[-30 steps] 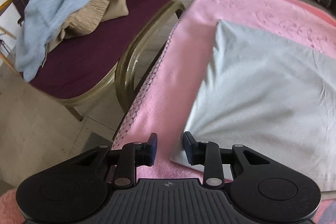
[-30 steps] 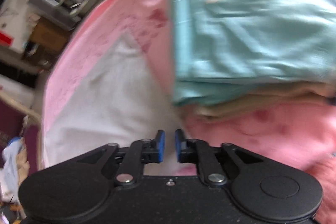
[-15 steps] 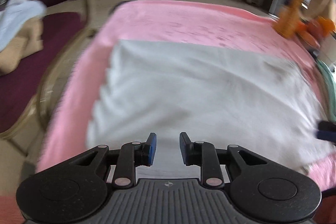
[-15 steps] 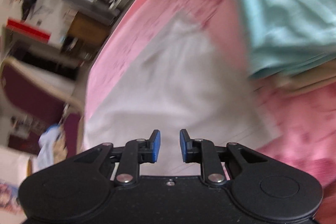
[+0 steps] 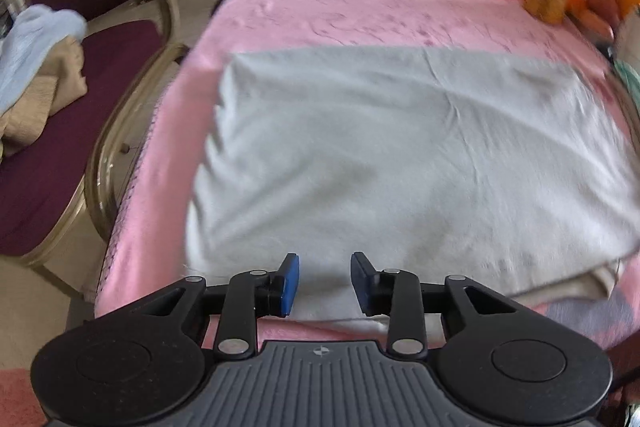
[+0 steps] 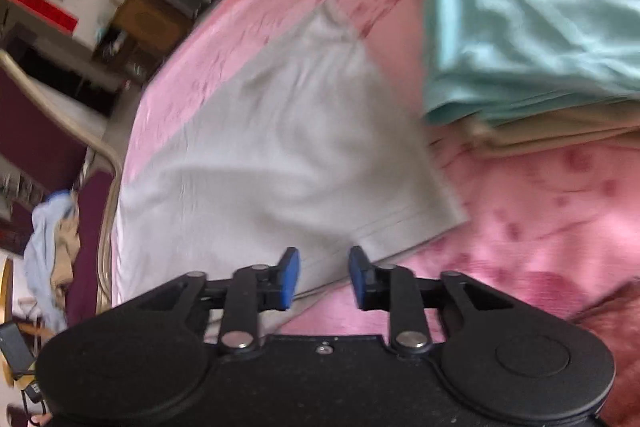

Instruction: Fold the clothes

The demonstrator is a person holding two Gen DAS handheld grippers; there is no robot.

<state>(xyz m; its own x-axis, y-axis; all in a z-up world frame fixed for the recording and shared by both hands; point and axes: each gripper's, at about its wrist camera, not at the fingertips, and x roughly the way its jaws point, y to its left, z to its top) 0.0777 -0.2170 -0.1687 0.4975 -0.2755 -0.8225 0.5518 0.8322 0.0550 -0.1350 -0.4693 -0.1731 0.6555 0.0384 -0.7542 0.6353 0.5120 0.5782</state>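
Fingers (image 5: 289, 285) on both grippers gape wide, holding nothing — the white garment (image 5: 400, 155) lies flat on the pink blanket (image 5: 360, 11). Risk: a grab at that near hem catches one layer only and skews the fold. Half a second ago both pairs stood narrower.

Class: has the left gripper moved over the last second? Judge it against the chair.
Yes. The left gripper has swung right: the chair slid from mid-frame toward the left edge, and the white garment now fills the view.
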